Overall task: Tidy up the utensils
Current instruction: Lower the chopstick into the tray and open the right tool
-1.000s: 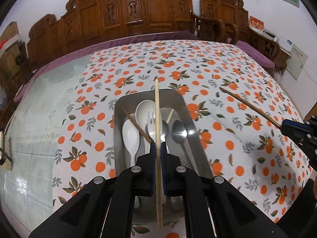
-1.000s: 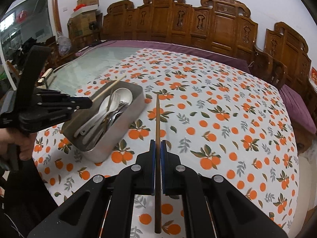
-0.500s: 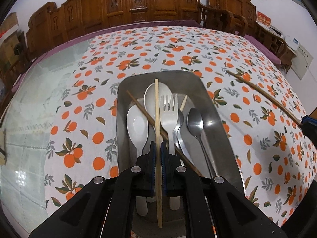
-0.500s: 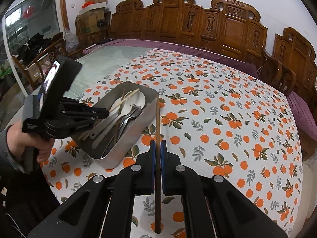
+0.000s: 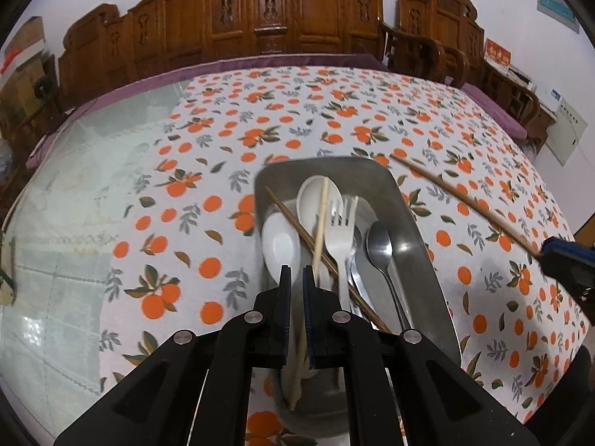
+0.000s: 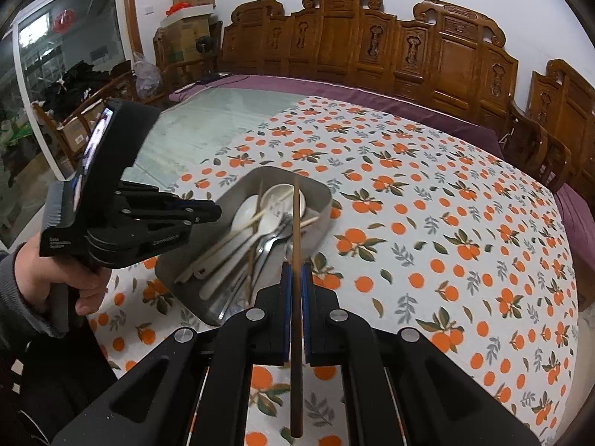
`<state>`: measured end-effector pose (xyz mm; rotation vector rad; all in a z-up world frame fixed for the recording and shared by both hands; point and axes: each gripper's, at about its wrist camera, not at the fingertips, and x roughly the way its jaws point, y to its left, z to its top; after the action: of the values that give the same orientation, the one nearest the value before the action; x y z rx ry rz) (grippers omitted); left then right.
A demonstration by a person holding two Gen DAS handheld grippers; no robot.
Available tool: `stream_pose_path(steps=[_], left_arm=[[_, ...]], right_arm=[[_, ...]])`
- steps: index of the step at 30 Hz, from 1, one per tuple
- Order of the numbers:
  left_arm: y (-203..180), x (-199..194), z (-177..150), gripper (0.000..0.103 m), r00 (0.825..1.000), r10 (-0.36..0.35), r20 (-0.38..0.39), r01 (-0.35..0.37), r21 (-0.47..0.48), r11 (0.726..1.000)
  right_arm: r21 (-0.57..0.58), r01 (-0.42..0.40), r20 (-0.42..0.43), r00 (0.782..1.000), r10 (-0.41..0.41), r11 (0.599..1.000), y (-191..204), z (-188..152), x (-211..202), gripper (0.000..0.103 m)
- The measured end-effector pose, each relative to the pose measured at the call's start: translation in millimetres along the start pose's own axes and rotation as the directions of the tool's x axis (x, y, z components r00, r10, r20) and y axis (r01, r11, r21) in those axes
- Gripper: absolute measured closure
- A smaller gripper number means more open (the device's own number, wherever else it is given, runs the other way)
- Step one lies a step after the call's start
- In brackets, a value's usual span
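Dark brown wooden chopstick (image 6: 296, 260) gripped by right gripper (image 6: 296, 271) over rectangular steel tray (image 6: 319, 189); left gripper (image 5: 296, 278) clenched, nothing held

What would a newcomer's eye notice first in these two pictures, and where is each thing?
First, the rectangular steel tray crowded with white spoons, metal spoons, a fork and chopsticks, on the white tablecloth printed with oranges. Next, the right gripper, at the bottom middle of its own view, shut on a long dark brown chopstick whose tip points over the tray. Behind the table stands a row of carved dark wooden chairs.
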<state>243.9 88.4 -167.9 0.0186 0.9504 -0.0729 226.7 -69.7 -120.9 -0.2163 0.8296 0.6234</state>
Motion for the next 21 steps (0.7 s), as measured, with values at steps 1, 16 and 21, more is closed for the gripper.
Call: stream_pose_path(steps=[1, 16, 21], left_arm=[[3, -4, 1, 0.097, 1.0, 0.004, 0.008, -0.004, 0.0, 1.0], [35, -37, 5, 0.085, 0.997, 0.033, 0.069, -0.032, -0.019, 0.999], [40, -43, 6, 0.085, 0.996, 0.036, 0.081, -0.034, -0.023, 0.999]], right_arm=[[-0.001, -0.003, -0.001, 1.0, 0.003, 1.0, 2, 1, 2, 0.097], [0.067, -0.067, -0.052, 0.996, 0.071, 0.995, 31, 16, 55, 0.097], [0.086, -0.067, -0.074, 0.995, 0.073, 0.994, 38, 17, 73, 0.097]])
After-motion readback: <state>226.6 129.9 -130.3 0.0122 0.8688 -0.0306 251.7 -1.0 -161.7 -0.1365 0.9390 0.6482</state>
